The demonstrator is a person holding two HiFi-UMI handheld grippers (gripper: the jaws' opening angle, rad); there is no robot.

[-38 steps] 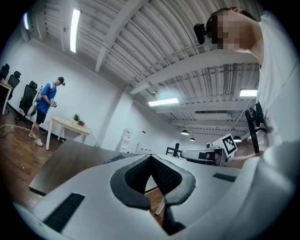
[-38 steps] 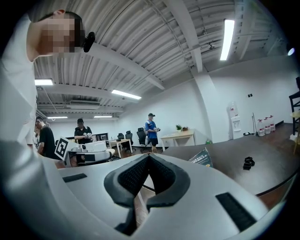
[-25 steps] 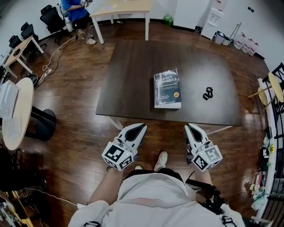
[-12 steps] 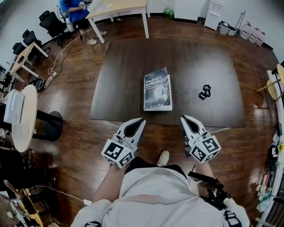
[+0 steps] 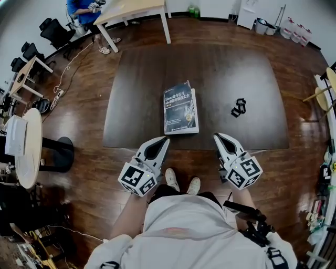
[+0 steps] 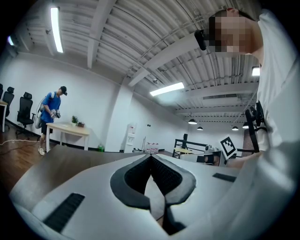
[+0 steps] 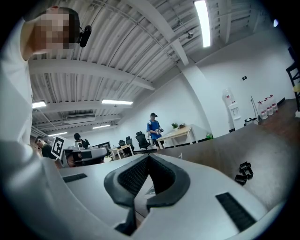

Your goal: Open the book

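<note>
A closed book (image 5: 180,109) with a dark cover lies flat on the dark brown table (image 5: 220,68), near its front edge. My left gripper (image 5: 166,138) is shut and empty, its tip at the table's near edge just short of the book's lower left corner. My right gripper (image 5: 216,136) is also shut with nothing in it, at the near edge to the right of the book. In the left gripper view the pads (image 6: 140,172) meet over the tabletop (image 6: 70,157). The right gripper view shows its pads (image 7: 136,176) closed together too.
A small black clip-like object (image 5: 239,107) (image 7: 244,171) lies on the table right of the book. The person's feet (image 5: 181,181) stand at the front edge. A light wooden table (image 5: 134,8), a person in blue (image 5: 84,6) and office chairs (image 5: 52,29) are beyond.
Both grippers have moved forward to the table's near edge. The book now lies closer to their tips. Both stay shut.
</note>
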